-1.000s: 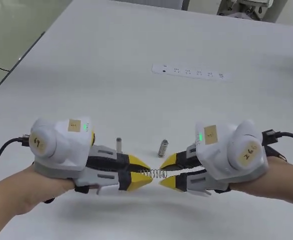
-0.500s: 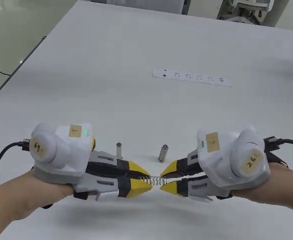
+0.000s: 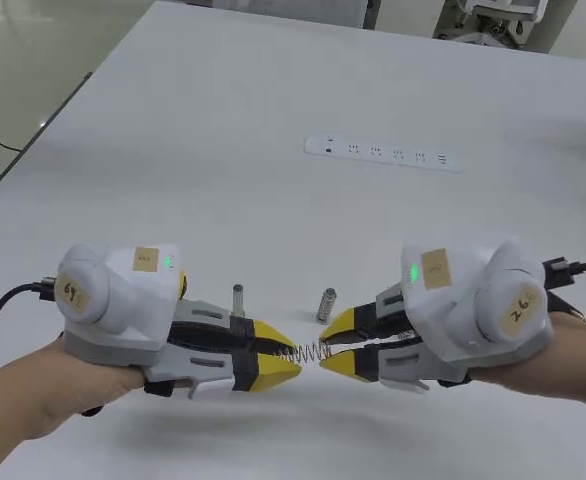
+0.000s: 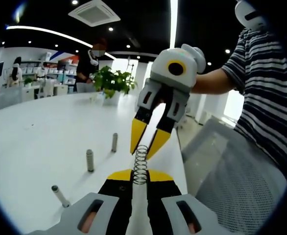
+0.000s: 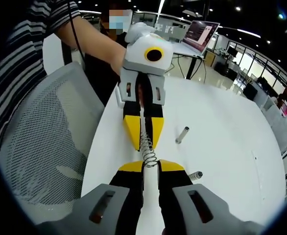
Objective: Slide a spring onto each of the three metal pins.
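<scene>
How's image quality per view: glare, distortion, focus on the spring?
Head view: even, soft light, faint shadows on the table, spring sharp. Left gripper view: fisheye bends the table edge, ceiling strip lights glare, spring crisp. Right gripper view: same bowing, spring crisp.

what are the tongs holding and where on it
One spring, held by both: the left tongs pinch one end, the right tongs the other end.
</scene>
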The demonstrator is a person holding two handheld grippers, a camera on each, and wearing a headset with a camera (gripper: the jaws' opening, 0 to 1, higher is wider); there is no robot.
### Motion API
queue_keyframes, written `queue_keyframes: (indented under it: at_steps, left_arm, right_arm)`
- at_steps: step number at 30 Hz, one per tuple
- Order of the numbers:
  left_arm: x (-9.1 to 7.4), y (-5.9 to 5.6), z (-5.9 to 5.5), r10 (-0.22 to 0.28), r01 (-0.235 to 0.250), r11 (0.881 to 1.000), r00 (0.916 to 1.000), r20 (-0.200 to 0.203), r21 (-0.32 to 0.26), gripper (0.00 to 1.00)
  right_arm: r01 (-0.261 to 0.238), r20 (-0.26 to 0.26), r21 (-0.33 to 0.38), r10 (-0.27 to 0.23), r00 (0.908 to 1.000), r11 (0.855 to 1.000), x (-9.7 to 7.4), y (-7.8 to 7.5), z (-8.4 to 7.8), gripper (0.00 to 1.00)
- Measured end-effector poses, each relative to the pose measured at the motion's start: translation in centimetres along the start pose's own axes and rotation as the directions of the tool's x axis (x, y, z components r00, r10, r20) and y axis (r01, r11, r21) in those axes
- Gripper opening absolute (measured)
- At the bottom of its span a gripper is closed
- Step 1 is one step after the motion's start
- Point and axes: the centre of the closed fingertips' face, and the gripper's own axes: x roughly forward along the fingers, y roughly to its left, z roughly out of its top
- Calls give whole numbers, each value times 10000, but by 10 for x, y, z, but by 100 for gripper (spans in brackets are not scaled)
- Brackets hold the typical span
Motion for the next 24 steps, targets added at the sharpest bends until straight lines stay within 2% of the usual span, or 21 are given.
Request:
queue_keyframes:
  at_steps: [9, 13, 16, 24]
  left_arm:
    - [-1, 0, -3, 83, -81, 9999, 9999, -138, 134, 2]
    - [1, -1, -5, 45, -41, 9998, 9998, -205, 201, 2]
    - [2, -1, -5, 75, -70, 9997, 9997, -230, 238, 2]
    - [4, 0, -4, 94, -89, 9995, 9998, -178, 302, 2]
  right_arm:
    - [-185, 371, 168, 178, 9992, 9997, -3, 1, 12, 8]
    - [-319, 845, 471, 279, 9960, 9984, -5, 1, 24, 8]
    - [-326, 822, 347, 297, 9962, 9989, -4, 2, 26, 7]
    - [-268, 1322, 453, 206, 9910, 9986, -3, 0, 41, 7]
